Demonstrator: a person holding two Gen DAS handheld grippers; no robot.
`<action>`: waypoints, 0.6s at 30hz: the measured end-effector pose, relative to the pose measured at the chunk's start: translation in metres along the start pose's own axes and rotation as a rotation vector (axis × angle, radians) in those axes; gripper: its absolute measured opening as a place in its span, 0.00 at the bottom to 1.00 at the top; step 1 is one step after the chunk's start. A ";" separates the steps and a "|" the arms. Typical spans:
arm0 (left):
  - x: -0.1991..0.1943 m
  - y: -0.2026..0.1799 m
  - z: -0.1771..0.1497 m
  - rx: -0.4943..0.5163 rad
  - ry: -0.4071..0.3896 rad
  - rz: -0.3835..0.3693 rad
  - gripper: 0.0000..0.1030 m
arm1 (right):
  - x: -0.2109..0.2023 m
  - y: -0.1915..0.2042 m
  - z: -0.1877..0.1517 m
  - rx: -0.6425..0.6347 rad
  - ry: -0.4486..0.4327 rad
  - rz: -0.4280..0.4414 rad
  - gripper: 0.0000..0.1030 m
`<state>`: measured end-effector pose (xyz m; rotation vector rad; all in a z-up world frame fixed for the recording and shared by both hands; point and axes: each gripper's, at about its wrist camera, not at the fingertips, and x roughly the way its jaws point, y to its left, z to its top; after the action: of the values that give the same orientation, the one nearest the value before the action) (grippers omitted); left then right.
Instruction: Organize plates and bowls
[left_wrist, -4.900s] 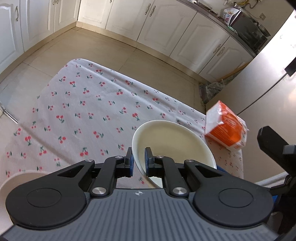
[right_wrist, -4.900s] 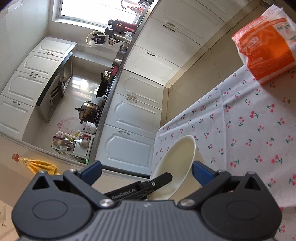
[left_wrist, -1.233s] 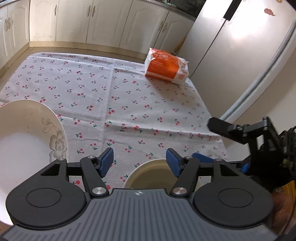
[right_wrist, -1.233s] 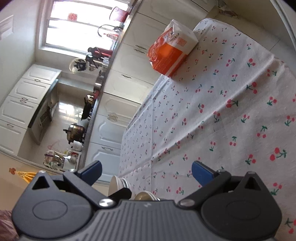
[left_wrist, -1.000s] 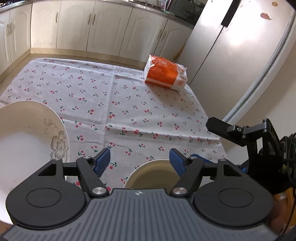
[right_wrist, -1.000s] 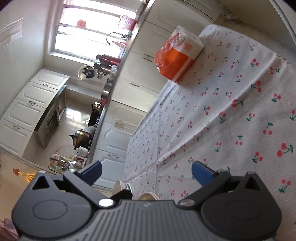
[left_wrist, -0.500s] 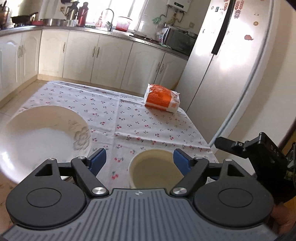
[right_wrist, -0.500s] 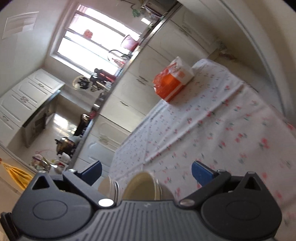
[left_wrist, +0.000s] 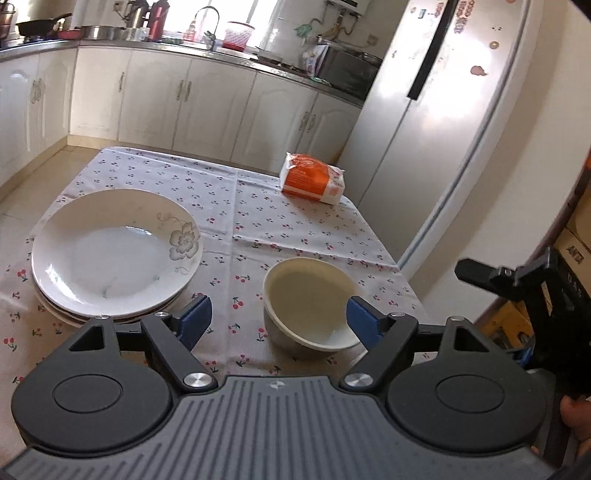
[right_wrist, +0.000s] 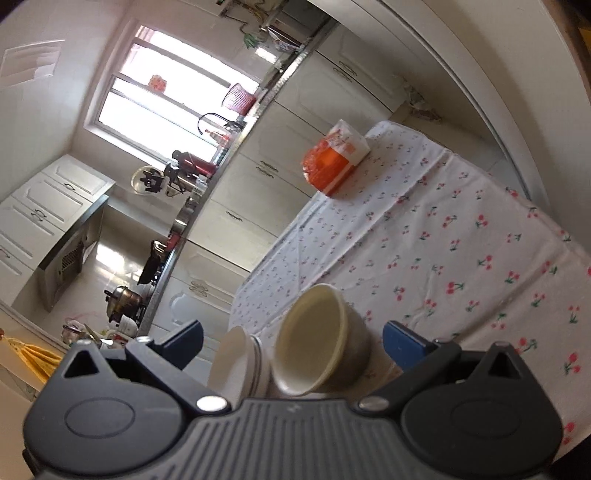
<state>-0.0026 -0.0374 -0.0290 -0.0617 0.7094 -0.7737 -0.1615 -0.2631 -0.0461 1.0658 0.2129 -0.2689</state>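
A stack of white plates (left_wrist: 110, 254), the top one with a grey flower print, sits at the near left of the cherry-print table (left_wrist: 295, 225). A cream bowl (left_wrist: 306, 302) stands upright to its right, near the front edge. My left gripper (left_wrist: 279, 319) is open and empty, raised above and behind both. My right gripper (right_wrist: 291, 339) is open and empty; its tilted view shows the bowl (right_wrist: 317, 339) and the plate stack (right_wrist: 236, 362) just ahead. The right gripper also shows at the right edge of the left wrist view (left_wrist: 517, 288).
An orange and white packet (left_wrist: 312, 182) lies at the far right of the table; it also shows in the right wrist view (right_wrist: 332, 162). A tall fridge (left_wrist: 443, 110) stands right of the table. White cabinets (left_wrist: 184, 103) and a cluttered counter run along the back.
My left gripper let go of the bowl, which now stands on the table. Both grippers have pulled back and risen, so the plates and bowl appear farther away.
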 end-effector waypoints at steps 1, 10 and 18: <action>0.001 0.000 -0.001 0.004 0.005 -0.010 0.96 | 0.002 0.002 -0.002 -0.002 -0.003 0.000 1.00; 0.036 0.010 -0.003 -0.052 0.045 -0.083 0.97 | 0.031 -0.009 -0.005 0.051 0.019 0.014 1.00; 0.068 0.014 -0.007 -0.099 0.075 -0.157 0.97 | 0.060 -0.021 0.002 0.061 0.049 0.008 1.00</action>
<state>0.0351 -0.0706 -0.0770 -0.1806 0.8210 -0.8940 -0.1115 -0.2817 -0.0807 1.1339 0.2462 -0.2435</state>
